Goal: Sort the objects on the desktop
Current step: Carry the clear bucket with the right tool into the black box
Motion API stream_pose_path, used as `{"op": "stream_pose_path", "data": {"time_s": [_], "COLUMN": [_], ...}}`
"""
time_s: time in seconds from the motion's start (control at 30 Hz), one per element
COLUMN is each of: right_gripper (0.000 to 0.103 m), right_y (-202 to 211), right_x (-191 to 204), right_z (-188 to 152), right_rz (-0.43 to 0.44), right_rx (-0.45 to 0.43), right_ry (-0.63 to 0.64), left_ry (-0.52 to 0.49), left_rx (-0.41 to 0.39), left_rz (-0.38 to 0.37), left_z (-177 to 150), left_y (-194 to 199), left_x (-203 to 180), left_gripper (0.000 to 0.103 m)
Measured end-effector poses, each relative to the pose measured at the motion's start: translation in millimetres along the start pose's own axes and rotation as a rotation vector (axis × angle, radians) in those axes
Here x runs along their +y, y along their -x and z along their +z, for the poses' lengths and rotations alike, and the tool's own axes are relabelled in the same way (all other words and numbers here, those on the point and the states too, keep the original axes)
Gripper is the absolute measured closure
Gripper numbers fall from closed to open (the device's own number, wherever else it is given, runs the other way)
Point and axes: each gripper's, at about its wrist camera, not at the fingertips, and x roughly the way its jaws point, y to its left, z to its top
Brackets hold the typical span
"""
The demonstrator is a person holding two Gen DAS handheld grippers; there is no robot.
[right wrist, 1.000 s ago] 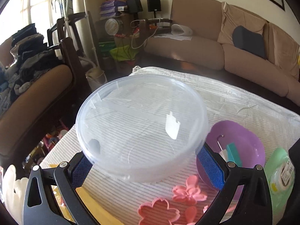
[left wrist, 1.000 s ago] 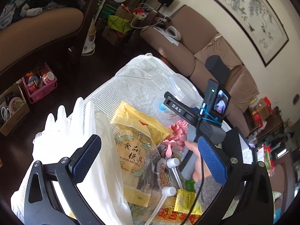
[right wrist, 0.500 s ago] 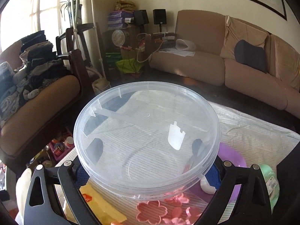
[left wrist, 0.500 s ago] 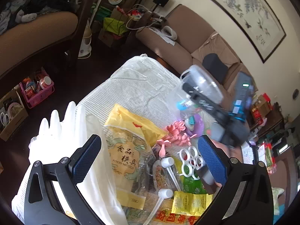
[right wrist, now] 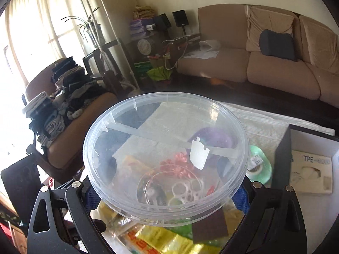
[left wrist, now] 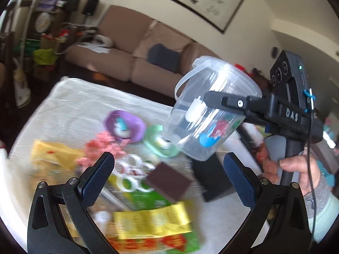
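My right gripper is shut on a clear plastic tub with a thin handle and holds it tilted in the air above the table's right side. In the right wrist view the tub fills the space between the fingers, mouth towards the camera, and looks empty. My left gripper is open and empty, above the clutter on the white striped tablecloth: a purple bowl, pink flower cutters, a green tape roll, a brown sponge, white rings and yellow packets.
A black box holding a beige TPE glove box stands at the table's right. A brown sofa runs behind the table. An armchair piled with clothes is at the left.
My right gripper has lifted the tub well above the table and tilted it. My left gripper's view has swung right, away from the white glove and the food mould packet.
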Motion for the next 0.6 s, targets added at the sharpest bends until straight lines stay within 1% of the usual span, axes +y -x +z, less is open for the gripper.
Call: {"op": "stream_pose_path", "data": {"time_s": [0.03, 0.13, 0.23, 0.27, 0.33, 0.43, 0.53, 0.6], "right_gripper": [0.005, 0.005, 0.004, 0.004, 0.004, 0.004, 0.004, 0.004], "right_y": [10.7, 46.1, 74.8, 82.2, 92.2, 98.2, 92.1, 83.6], "right_x": [-8.0, -39.7, -78.7, -92.3, -113.8, -142.6, -168.3, -182.8], "right_z": [-4.2, -21.2, -35.7, -40.7, -50.4, -66.1, -82.6, -92.3], "right_rz": [-0.010, -0.067, -0.132, -0.150, -0.185, -0.226, -0.237, -0.240], "right_rx": [0.001, -0.006, -0.021, -0.025, -0.029, -0.029, -0.020, -0.003], "right_ry": [-0.004, -0.026, -0.068, -0.086, -0.107, -0.143, -0.191, -0.217], "left_ry": [-0.024, -0.082, -0.117, -0.141, -0.198, -0.221, -0.253, -0.275], "left_rx": [0.007, 0.042, 0.090, 0.102, 0.121, 0.154, 0.190, 0.201], "left_rz": [-0.031, -0.093, -0.137, -0.140, -0.122, -0.120, -0.111, -0.103], "left_z": [-1.7, -11.9, -22.2, -25.5, -31.9, -42.1, -49.6, -51.3], "left_y": [-8.1, -33.1, -57.3, -64.3, -77.8, -93.2, -107.9, -115.8], "left_x": [-14.8, -52.2, -82.9, -93.4, -113.9, -132.2, -145.4, -152.4], "left_gripper": [0.000, 0.000, 0.000, 0.000, 0.000, 0.000, 0.000, 0.000]}}
